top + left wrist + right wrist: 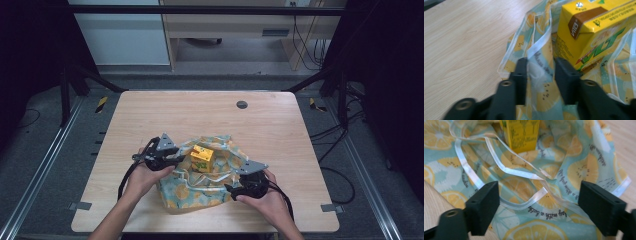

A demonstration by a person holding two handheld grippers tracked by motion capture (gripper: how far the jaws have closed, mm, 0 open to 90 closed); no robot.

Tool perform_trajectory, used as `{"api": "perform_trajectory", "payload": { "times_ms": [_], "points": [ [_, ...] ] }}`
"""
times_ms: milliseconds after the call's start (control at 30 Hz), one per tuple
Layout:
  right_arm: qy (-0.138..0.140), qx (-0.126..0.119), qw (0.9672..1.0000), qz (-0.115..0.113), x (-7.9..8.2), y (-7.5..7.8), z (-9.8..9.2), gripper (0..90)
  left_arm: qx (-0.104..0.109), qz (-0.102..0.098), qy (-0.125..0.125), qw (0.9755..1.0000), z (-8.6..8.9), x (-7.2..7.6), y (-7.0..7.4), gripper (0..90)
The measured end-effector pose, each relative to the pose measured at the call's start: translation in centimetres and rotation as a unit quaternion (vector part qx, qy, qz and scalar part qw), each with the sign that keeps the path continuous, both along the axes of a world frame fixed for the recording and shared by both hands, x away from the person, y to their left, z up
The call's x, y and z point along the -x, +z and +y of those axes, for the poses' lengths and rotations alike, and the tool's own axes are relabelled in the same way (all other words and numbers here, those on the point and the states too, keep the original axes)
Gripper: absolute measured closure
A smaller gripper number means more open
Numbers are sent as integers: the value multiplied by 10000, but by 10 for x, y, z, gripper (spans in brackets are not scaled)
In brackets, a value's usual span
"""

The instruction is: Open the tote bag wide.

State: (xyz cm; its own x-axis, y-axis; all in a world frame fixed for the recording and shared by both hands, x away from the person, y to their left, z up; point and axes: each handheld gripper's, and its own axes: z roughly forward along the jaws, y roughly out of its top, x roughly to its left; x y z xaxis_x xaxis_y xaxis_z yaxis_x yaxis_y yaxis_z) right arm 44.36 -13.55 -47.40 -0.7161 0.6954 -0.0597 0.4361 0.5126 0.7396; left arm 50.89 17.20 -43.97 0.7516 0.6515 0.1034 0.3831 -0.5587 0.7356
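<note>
A lemon-print fabric bag (pixel 200 192) lies crumpled on the wooden table (pixel 200 115), near its front edge. A yellow drink carton (pixel 202 158) stands on the bag's middle. My left gripper (pixel 177 159) is at the bag's left side, next to the carton. In the left gripper view its jaws (pixel 540 60) stand narrowly apart with the bag's white-edged rim (pixel 539 47) between them and the carton (pixel 594 32) just beyond. My right gripper (pixel 231 189) is over the bag's right side. Its jaws (pixel 539 192) are wide apart above a white handle loop (pixel 521 206).
A round dark grommet (pixel 242 104) sits in the tabletop at the far right. Bare wood lies behind and to both sides of the bag. Dark frame posts and cables stand beyond the table's edges.
</note>
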Motion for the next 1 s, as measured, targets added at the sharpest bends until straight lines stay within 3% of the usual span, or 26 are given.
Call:
{"api": "perform_trajectory", "payload": {
  "times_ms": [67,167,333,433,633,1000],
  "points": [
    [34,184,9998,37,-1,-4,1,300,-45,-3,17,10000,0,1,-2,762],
    [109,261,9996,88,0,-6,3,448,-88,-17,71,9999,1,1,-3,842],
    [237,340,9990,185,0,-8,4,689,-102,-27,216,9997,6,-1,-6,882],
    [282,352,9988,214,0,-9,3,785,-104,-4,287,9995,9,-3,-9,887],
    [250,266,9989,303,1,-12,-1,868,-54,10,417,9991,16,-6,-16,897],
    [273,245,9988,320,1,-14,-4,884,-68,19,596,9982,27,-9,-25,899]
  ]
}}
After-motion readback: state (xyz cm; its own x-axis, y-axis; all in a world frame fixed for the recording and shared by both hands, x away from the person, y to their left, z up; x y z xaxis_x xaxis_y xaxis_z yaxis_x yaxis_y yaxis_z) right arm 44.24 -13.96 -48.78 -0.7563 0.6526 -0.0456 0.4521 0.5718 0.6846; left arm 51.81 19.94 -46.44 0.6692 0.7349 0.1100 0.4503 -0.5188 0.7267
